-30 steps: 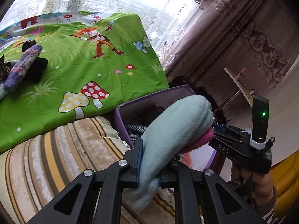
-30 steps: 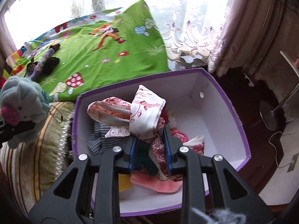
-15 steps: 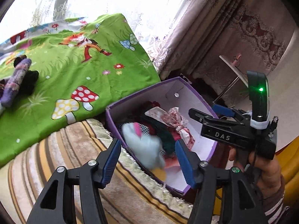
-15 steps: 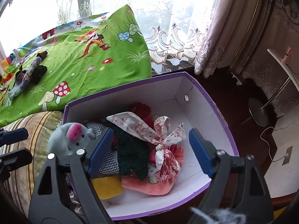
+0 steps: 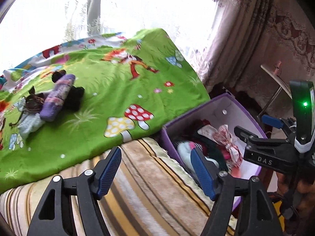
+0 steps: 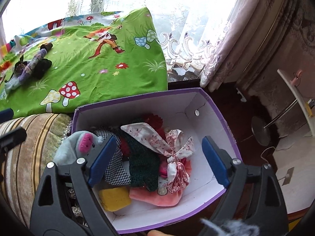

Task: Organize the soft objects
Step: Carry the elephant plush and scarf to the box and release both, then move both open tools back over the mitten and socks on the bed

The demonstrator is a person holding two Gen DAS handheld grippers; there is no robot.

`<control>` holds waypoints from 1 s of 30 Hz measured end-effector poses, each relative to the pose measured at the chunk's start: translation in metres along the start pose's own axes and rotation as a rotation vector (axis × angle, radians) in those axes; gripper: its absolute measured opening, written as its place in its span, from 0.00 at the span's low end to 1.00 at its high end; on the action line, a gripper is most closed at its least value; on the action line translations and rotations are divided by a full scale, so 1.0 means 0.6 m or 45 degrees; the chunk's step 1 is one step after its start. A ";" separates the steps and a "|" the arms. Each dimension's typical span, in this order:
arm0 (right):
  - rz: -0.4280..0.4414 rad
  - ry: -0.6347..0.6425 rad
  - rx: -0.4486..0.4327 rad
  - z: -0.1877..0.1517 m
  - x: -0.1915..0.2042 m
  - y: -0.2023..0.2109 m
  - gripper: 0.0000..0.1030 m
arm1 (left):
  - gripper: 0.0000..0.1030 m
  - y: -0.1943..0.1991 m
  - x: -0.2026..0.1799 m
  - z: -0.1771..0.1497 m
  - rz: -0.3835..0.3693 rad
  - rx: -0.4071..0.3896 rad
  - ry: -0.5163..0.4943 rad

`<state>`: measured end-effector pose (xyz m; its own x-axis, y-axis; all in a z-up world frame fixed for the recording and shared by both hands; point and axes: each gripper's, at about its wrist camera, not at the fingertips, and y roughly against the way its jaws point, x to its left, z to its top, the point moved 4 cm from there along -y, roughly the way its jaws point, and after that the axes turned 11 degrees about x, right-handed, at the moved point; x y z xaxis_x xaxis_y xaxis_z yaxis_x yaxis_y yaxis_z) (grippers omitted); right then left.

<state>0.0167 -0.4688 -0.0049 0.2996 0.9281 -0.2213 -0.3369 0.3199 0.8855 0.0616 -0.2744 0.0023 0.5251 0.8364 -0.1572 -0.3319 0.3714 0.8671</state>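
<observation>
Left tongs (image 5: 155,169) opening, empty | right tongs (image 6: 157,159) opening, empty | step: fetch socks (image 5: 57,96) off bed (image 5: 118,102); pinch mid-bundle, drop inside box (image 6: 196,98)

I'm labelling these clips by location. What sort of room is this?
Most likely a home bedroom: a green cartoon mushroom-print bedsheet over a striped plush blanket, lace window curtains, and a purple cardboard storage box of soft things beside the bed.

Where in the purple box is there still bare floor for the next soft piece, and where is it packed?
In the purple box, bare white floor shows along the right wall and far-right corner, beyond the floral bow, plus a thin strip at the near wall past the yellow sponge. The left half is packed: grey plush, checked cloth and green knit overlap.
</observation>
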 end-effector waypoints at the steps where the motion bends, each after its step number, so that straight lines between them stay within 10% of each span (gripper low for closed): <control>1: -0.002 0.011 -0.012 0.002 0.006 0.004 0.88 | 0.71 0.002 0.007 0.000 0.006 -0.006 0.010; 30: 0.352 0.240 0.041 0.071 0.226 0.032 0.88 | 0.71 0.007 0.235 0.008 0.065 0.057 0.303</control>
<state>0.0889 -0.3451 -0.0004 0.0297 0.9988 -0.0401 -0.3533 0.0480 0.9343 0.1380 -0.1568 -0.0137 0.3075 0.9269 -0.2150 -0.3153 0.3125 0.8961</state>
